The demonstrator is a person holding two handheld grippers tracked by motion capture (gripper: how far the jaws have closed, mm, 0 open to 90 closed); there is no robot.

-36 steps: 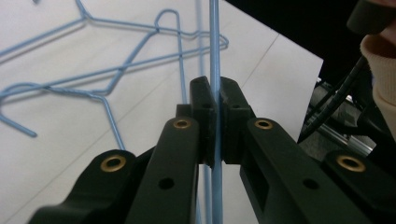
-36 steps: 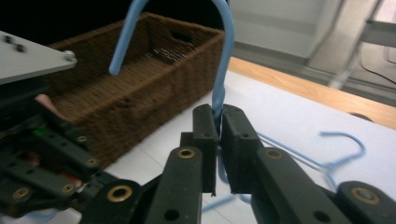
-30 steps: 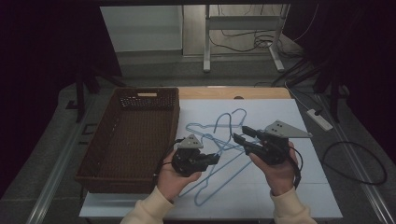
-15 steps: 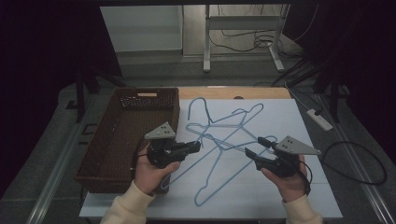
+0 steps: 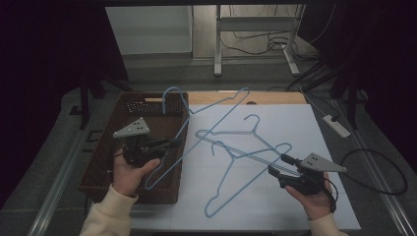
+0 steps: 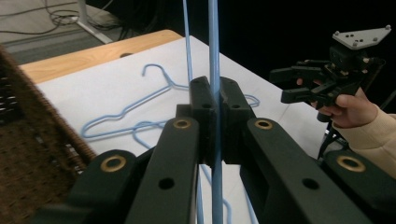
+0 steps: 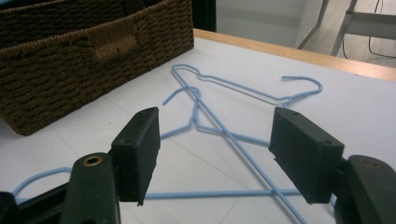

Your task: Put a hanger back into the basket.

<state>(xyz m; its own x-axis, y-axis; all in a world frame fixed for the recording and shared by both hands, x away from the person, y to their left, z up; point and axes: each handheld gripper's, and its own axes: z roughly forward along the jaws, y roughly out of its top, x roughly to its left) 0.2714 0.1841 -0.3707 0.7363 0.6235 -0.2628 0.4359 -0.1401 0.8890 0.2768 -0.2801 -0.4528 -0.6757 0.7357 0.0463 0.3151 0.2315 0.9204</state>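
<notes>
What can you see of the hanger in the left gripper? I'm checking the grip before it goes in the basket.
The held hanger is thin light-blue wire, with a hook and a triangular body. It is lifted and tilted, its hook over the woven basket and its far shoulder above the white table. The left gripper is shut on one straight side; in the left gripper view the wire runs upright between its fingers.

The left gripper (image 5: 172, 143), held in the left hand (image 5: 129, 169) at about eight o'clock in the high view, points toward three o'clock with its jaws pinched tight together. The right gripper (image 5: 279, 165) sits in the right hand (image 5: 312, 196) at about four o'clock, aimed toward ten o'clock. Its jaws have just been opening and stand wide apart, pressing on nothing; both cream sleeves enter from six o'clock.
</notes>
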